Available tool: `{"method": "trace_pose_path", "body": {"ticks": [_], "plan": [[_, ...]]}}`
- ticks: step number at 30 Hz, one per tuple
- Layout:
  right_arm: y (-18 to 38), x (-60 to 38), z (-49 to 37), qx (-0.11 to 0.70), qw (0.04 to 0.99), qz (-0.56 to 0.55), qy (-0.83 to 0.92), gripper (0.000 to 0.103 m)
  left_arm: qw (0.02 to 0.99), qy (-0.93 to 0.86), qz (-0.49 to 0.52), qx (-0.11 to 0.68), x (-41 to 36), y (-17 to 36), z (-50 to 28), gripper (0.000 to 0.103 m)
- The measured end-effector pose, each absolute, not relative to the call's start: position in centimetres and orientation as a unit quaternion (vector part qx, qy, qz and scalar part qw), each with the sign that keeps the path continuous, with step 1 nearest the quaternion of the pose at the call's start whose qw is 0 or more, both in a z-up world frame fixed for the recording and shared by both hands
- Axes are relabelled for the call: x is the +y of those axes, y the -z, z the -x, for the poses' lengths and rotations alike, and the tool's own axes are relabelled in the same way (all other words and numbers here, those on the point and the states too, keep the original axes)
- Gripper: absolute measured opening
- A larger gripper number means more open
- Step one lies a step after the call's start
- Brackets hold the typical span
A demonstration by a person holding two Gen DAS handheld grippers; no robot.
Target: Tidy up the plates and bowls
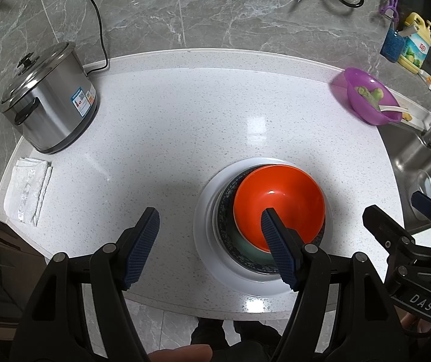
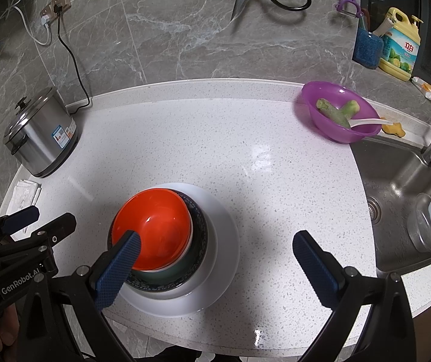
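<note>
The stack near the front edge of the white surface (image 2: 245,138) is partly masked: one finger of each gripper crosses the orange bowl (image 1: 279,199), and the greenish bowl (image 2: 167,274) beneath shows only as a sliver. The dark patterned bowl (image 2: 199,229) under those peeks out as a rim, all sitting on a white plate (image 2: 224,241).

The left gripper (image 1: 209,238) hovers with its fingers spread wide and empty, its right finger over the orange bowl's near rim; whether it touches is unclear. The right gripper (image 2: 218,259) is likewise wide open, holding nothing, its fingers straddling the stack's right side.

A purple bowl (image 2: 339,114) sits at the back right corner beside the sink (image 2: 396,181), and a steel cooker (image 2: 40,138) at the left edge.
</note>
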State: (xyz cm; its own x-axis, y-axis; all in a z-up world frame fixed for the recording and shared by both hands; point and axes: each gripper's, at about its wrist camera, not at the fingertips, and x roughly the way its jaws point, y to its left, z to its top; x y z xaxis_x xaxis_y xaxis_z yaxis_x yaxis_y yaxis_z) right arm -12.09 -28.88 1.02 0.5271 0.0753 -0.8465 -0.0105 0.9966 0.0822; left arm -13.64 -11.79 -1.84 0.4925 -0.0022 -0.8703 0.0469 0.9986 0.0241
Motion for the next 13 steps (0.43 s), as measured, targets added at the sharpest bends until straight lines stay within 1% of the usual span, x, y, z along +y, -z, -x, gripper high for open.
{"method": "trace_pose_path", "body": {"ticks": [13], "plan": [[-0.89,-28.85,12.17,0.487,0.873,-0.034,-0.026,0.103,0.867,0.008,-0.024,0.498,-12.48,1.76,13.81,0.068]]}}
